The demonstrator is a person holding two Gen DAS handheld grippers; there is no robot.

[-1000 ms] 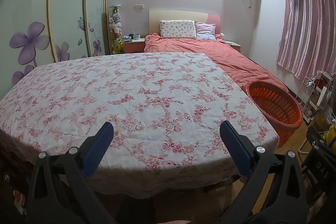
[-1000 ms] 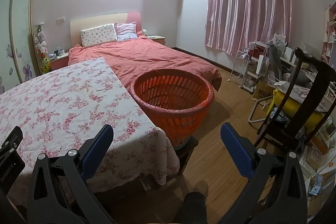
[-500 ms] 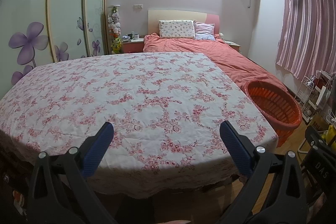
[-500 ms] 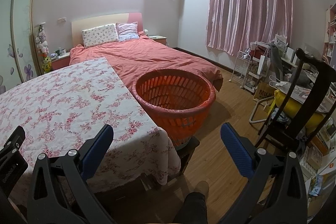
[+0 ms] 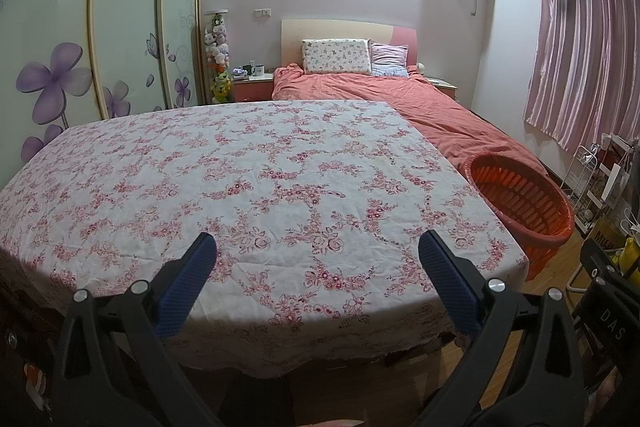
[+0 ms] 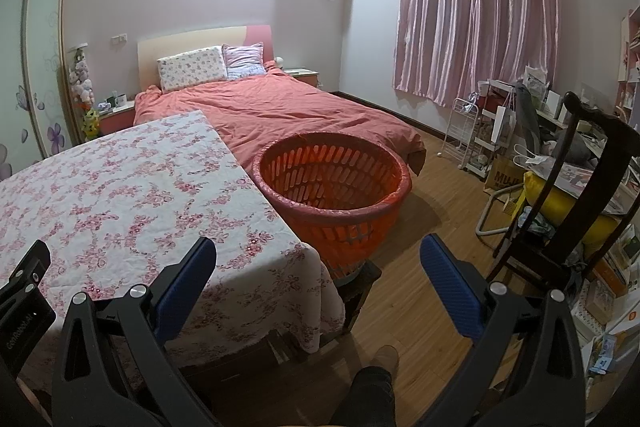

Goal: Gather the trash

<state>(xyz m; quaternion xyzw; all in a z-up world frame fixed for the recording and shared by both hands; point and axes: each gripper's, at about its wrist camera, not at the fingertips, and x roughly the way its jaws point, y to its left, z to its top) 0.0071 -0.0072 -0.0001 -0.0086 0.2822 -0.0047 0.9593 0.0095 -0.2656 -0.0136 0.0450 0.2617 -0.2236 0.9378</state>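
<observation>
An orange slatted basket [image 6: 334,183] stands on a low stool just off the table's right side; its inside looks bare. It also shows at the right in the left wrist view as the basket [image 5: 520,199]. The table [image 5: 248,179] wears a pink floral cloth, and no loose trash shows on it. My left gripper [image 5: 318,255] hangs open over the table's near edge, nothing between its blue pads. My right gripper [image 6: 318,255] is open too, held above the table's near right corner and the floor, short of the basket.
A bed [image 6: 280,107] with a salmon cover lies beyond the table. A dark wooden chair [image 6: 568,207] and cluttered shelves [image 6: 492,131] fill the right side. Wardrobe doors [image 5: 80,47] line the left wall. The person's leg and shoe [image 6: 380,367] stand on the wood floor.
Both views have shifted slightly; the basket sits a little further right in the right wrist view. Both grippers stay open.
</observation>
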